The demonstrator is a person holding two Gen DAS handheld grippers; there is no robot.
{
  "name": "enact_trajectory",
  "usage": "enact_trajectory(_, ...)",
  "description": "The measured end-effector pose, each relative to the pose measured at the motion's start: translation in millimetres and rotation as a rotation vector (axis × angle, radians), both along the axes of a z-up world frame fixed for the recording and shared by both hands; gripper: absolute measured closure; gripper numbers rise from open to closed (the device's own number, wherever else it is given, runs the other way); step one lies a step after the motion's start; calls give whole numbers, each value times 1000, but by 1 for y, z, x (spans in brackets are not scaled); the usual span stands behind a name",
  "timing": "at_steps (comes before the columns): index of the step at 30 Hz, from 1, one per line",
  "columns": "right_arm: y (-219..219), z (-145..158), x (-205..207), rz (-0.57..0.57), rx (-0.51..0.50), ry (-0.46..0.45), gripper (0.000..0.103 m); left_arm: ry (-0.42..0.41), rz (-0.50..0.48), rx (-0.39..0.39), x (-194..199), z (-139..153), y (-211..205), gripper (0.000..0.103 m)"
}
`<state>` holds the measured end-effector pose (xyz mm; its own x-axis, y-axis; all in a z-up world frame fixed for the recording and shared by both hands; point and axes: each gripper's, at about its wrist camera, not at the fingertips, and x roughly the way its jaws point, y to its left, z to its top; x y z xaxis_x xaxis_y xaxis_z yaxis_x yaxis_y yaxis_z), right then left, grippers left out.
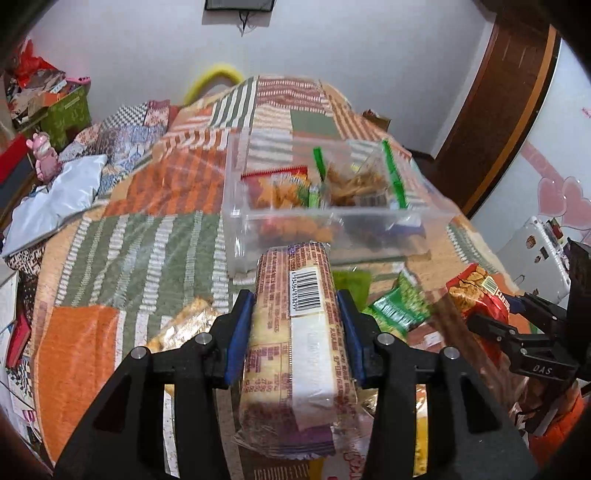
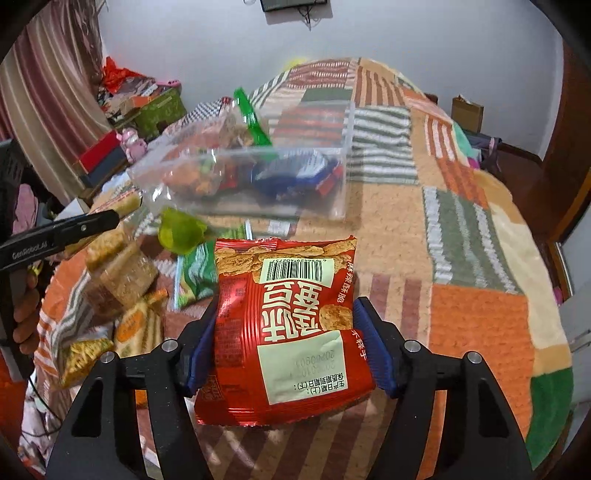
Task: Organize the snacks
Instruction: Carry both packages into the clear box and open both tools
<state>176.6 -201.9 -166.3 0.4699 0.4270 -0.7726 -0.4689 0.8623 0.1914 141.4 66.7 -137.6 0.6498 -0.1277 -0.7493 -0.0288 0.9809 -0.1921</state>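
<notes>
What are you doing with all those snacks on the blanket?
A person is sorting snacks with a handheld gripper in each hand. The left gripper is shut on a long clear-wrapped biscuit pack, and the right gripper is shut on a shiny red snack bag. Ahead sits a clear plastic box already holding some snacks. More packets lie loose on the patchwork blanket.

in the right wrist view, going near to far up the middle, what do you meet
right claw shut on the red snack bag → green snack packet → clear plastic bin holding snacks → patchwork blanket → white wall
</notes>
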Motion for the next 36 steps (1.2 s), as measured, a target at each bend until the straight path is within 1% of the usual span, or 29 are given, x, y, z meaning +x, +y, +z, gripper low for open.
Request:
enact_trajectory(9, 6, 33, 21, -15, 53, -86, 37, -88, -11, 14, 13, 31, -7, 58)
enact_trajectory(15, 15, 47, 40, -21, 88, -123, 37, -118, -17, 17, 30, 39, -11, 58)
enact_trajectory(20, 25, 54, 60, -22, 107, -138, 37, -123, -26, 21, 52, 41, -14, 58)
enact_trajectory(24, 34, 57, 78, -30, 115, -147, 37, -128, -27, 25, 69, 41, -15, 58)
enact_trajectory(28, 40, 56, 93, -32, 120, -142, 37, -116, -21, 19, 88, 36, -14, 58)
enact_trajectory(36, 54, 41, 124, -31, 91, -109, 37, -66, 10, 11, 124, 12, -7, 58)
